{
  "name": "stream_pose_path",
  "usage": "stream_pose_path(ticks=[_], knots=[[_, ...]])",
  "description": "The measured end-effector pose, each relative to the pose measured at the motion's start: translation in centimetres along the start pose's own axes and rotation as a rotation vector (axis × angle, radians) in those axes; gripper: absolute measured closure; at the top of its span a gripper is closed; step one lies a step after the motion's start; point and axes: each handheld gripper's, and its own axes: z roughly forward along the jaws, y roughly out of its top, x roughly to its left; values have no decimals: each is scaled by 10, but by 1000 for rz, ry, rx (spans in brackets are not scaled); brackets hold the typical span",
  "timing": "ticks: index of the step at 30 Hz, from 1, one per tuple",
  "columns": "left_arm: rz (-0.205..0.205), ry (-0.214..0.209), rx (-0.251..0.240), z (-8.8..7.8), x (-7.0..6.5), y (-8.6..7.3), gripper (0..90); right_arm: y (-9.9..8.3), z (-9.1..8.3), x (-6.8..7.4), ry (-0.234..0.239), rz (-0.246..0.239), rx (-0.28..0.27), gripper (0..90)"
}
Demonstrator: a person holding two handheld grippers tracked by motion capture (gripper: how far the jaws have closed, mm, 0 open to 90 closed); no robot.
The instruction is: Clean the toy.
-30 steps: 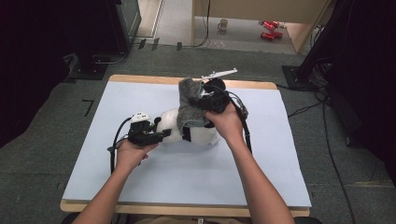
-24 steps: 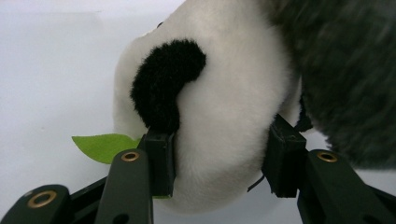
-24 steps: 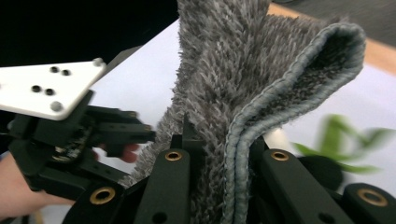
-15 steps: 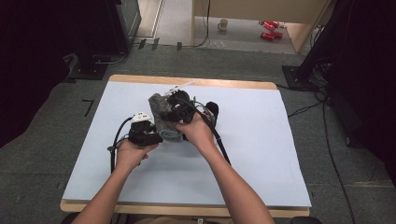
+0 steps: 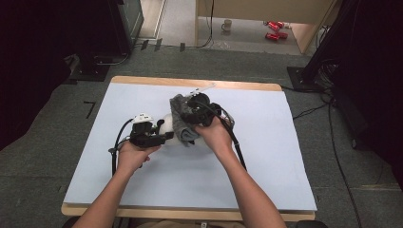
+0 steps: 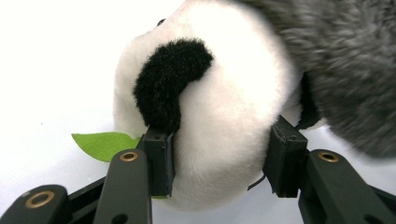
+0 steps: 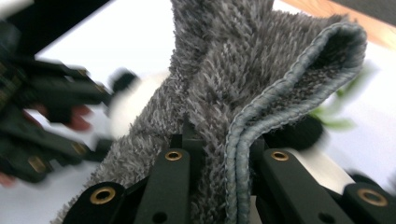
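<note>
The grey cloth (image 7: pixel 261 79) may slide off the panda toy (image 6: pixel 219 121) if it is released too early, because it is only draped loosely over the round body. The toy can also roll if the left gripper (image 6: pixel 217 161) is loosened. The toy is pinched at both sides by this gripper and lies on the counter (image 5: pixel 285 156) near its middle. The cloth is clamped in the right gripper (image 7: pixel 222 149), directly above the toy.

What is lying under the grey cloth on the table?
A plush panda lies partly under the grey cloth. Its white body and a black patch are visible; the part beneath the cloth is covered and cannot be seen.
</note>
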Motion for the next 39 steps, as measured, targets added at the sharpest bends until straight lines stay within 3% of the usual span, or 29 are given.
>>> stream_pose_path(ticks=[5, 16, 31, 39], knots=[[5, -2, -1, 1, -1, 1, 525, -17, -16, -22, 11, 37, -14, 793], [-20, -20, -11, 2, 4, 1, 525, -33, -53, -56, -47, 105, -57, 794], [-33, -30, -17, 3, 8, 3, 523, -61, -70, -80, -62, 130, -118, 792], [-44, -28, -7, 3, 7, 4, 523, -77, -66, -91, -48, 180, -123, 792]])
